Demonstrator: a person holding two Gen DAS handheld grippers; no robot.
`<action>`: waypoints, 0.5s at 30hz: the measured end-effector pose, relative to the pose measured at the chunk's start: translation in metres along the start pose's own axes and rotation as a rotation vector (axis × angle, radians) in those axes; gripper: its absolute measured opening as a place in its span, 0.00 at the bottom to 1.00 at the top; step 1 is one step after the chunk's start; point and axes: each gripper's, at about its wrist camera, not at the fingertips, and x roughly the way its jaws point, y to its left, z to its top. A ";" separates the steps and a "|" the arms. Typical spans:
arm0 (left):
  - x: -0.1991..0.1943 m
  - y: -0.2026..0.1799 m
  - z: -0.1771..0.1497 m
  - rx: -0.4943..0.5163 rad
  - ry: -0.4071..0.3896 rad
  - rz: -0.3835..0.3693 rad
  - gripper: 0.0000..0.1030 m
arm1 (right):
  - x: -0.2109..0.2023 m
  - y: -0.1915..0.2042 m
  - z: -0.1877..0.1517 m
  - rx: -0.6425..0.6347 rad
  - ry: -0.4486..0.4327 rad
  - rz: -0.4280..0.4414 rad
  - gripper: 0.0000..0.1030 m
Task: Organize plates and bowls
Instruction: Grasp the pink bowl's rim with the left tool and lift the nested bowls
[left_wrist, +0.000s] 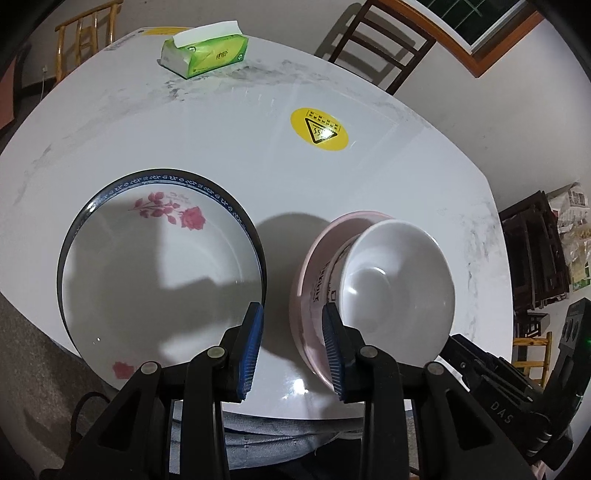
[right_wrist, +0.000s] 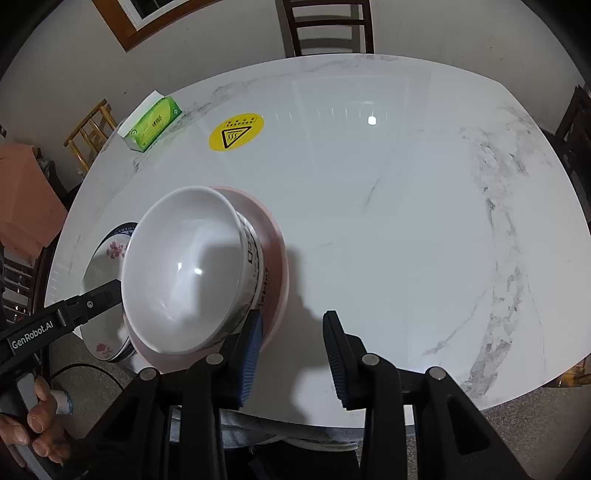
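The left gripper (left_wrist: 291, 347) has its jaws apart with nothing between them, only bare white marble worktop (left_wrist: 221, 140). Just beside its left jaw lies a white round plate with red roses and a blue rim (left_wrist: 147, 258), close to the near edge of the worktop. Just beside its right jaw sits a white round bowl (left_wrist: 399, 280), tilted, resting inside a pink round bowl (left_wrist: 314, 258). The right gripper (right_wrist: 291, 347) also has its jaws apart and holds nothing. Its left jaw is right by the rim of the pink bowl (right_wrist: 275, 251); whether they touch is hard to tell. The white bowl (right_wrist: 184, 269) sits ahead and to the left of these jaws, with the rose plate (right_wrist: 110, 251) partly hidden behind it. Far ahead of both pairs of jaws, a round yellow warning sticker (left_wrist: 319, 130) is stuck on the worktop, and a green pack of tissues (left_wrist: 205, 51) lies farther off near the far edge.
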 end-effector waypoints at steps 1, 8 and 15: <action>0.001 0.000 0.000 -0.001 0.002 -0.002 0.27 | 0.002 0.001 0.000 -0.002 0.004 -0.002 0.33; 0.008 -0.003 0.001 0.012 0.018 -0.009 0.22 | 0.009 0.003 0.003 -0.008 0.012 -0.005 0.33; 0.013 -0.001 -0.001 0.004 0.026 -0.013 0.20 | 0.009 0.001 0.005 -0.015 -0.007 -0.037 0.33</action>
